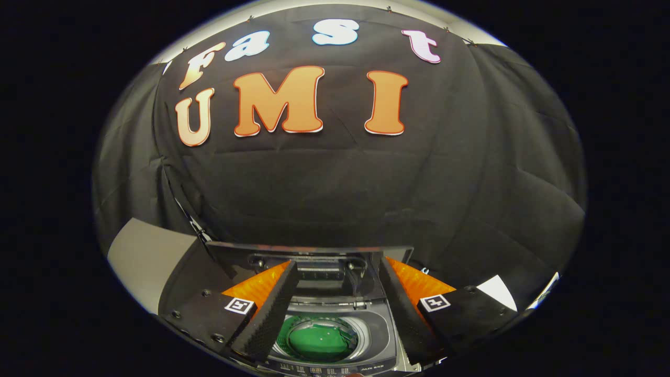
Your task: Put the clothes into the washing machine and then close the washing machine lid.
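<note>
I hold the gripper (335, 309) spread and empty above the washing machine (335, 319); its lid (309, 251) stands raised on the far side, leaving the drum (319, 340) reachable.

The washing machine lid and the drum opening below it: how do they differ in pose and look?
The lid stands raised behind the fingers; the drum opening lies low between them. The lid is a dark, flat panel; the drum opening is round, with something green inside. Both belong to the washing machine. The open gripper holds nothing.
</note>
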The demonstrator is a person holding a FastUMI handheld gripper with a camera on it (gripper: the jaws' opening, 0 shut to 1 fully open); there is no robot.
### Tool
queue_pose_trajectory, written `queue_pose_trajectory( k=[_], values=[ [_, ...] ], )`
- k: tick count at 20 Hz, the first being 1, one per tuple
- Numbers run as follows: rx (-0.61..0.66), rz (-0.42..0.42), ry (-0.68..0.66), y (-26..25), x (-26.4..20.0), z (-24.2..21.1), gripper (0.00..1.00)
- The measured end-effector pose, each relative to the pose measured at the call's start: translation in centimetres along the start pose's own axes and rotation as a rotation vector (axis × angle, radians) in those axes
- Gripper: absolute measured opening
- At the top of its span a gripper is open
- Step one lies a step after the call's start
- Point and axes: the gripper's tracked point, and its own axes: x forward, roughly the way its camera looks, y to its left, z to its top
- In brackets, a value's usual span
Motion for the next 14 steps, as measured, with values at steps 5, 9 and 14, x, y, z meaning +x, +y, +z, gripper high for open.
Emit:
queue_pose_trajectory(
  k=[5,9,14],
  values=[
    [0.011,0.028,-0.035,1.9,3.6,2.3,0.99],
    [0.000,0.046,-0.009,3.4,8.2,2.2,0.99],
    [-0.006,0.036,0.023,3.7,12.4,1.3,1.00]
  ],
)
